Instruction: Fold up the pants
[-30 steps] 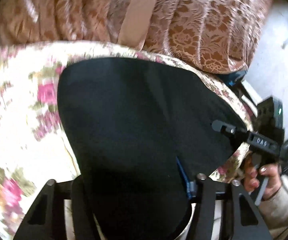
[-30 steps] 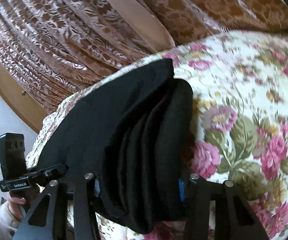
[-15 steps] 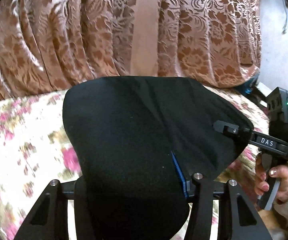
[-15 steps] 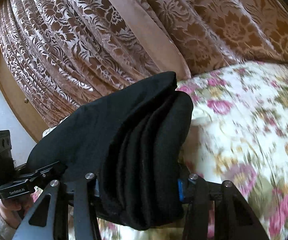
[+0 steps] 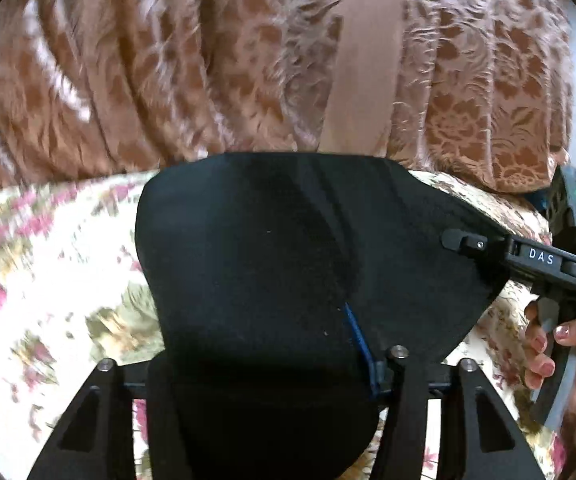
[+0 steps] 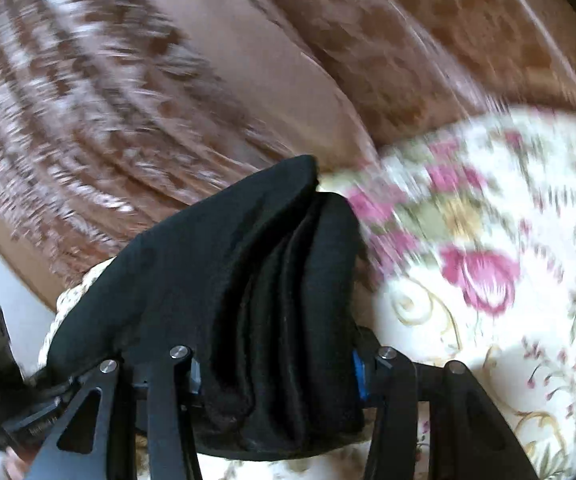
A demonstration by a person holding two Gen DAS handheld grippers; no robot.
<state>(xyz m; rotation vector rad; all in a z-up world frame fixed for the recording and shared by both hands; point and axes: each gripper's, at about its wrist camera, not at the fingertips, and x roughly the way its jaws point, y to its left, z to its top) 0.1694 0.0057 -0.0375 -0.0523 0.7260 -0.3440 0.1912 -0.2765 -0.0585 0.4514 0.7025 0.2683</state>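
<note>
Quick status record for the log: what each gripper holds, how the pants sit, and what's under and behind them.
left gripper: shut on pants
right gripper: shut on pants, several layers stacked between its fingers
pants: black, folded, spanning both grippers; whether lifted off or resting on the cover cannot be told
surface: floral cover
backdrop: brown patterned curtain
image quality: motion blur in both views

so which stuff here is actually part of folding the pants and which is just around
In use:
- black pants
- left gripper, shut on the pants
- right gripper, shut on the pants
- floral bedspread, the surface under them

Just around:
- brown patterned curtain
</note>
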